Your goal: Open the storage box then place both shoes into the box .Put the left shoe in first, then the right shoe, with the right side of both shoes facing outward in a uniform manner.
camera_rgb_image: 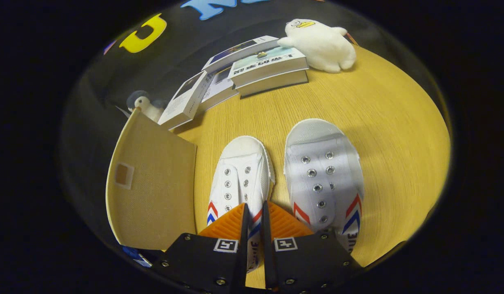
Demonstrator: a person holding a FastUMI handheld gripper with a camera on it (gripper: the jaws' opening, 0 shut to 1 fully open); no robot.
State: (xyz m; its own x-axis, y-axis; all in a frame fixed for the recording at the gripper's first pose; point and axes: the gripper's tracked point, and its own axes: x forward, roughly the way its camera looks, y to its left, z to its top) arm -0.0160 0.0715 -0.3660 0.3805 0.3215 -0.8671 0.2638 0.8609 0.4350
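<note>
Two white canvas shoes with red and blue chevrons lie side by side on the wooden table [399, 134], toes pointing away from me. The left shoe [239, 171] is just ahead of my fingers, and its right side wall runs into the narrow gap between them. My gripper [254, 212] is shut on that side wall. The right shoe [323, 171] lies free beside it, to the right of my fingers. Left of the shoes, the beige lid of the storage box [154, 183] stands raised, with a small square patch on it. The box's inside is hidden.
Several books [268, 67] lie stacked and fanned out at the back of the table. A white plush duck [321, 43] sits beside them. A small grey and white plush penguin [143, 104] peeks out behind the box lid. Bare tabletop stretches to the right of the shoes.
</note>
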